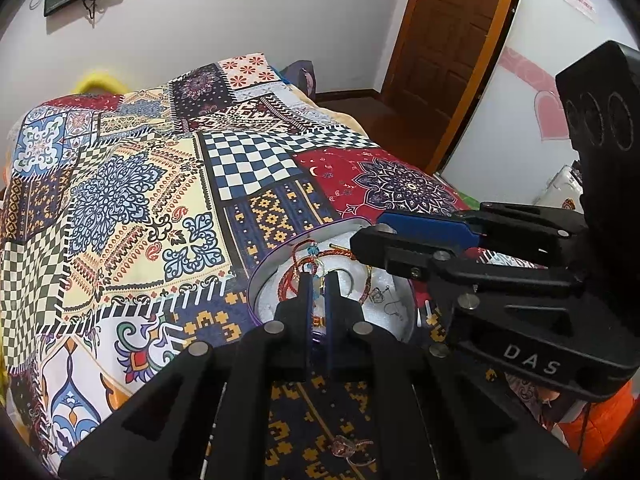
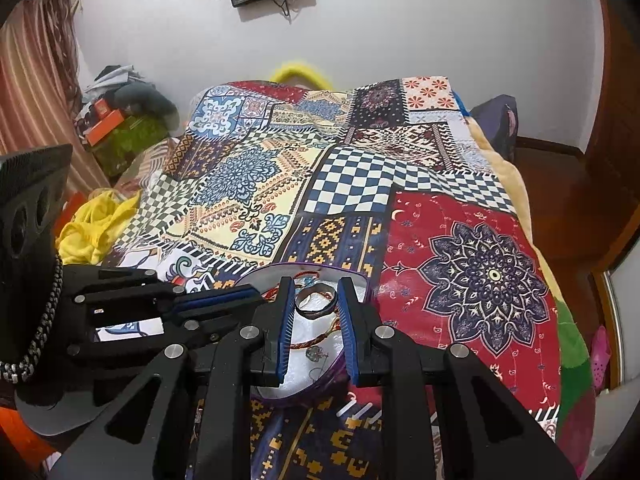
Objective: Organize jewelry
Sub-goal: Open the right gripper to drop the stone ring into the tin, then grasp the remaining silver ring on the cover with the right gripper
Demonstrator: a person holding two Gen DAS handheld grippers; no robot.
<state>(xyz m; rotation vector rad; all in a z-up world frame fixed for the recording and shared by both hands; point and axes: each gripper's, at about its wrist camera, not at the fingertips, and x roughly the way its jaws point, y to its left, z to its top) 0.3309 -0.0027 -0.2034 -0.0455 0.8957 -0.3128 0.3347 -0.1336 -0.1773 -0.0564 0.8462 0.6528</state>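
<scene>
Left claw [image 1: 318,280] pinches beaded strand [image 1: 316,276] (hanging lengthwise) over tin [image 1: 256,280]

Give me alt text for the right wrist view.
The right gripper, open, hovers over a purple-rimmed round tin on a patchwork bedspread, straddling a silver bangle inside. The left gripper reaches in from the left.

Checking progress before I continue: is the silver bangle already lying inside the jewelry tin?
Yes, the silver bangle lies on the tin's white lining.
</scene>
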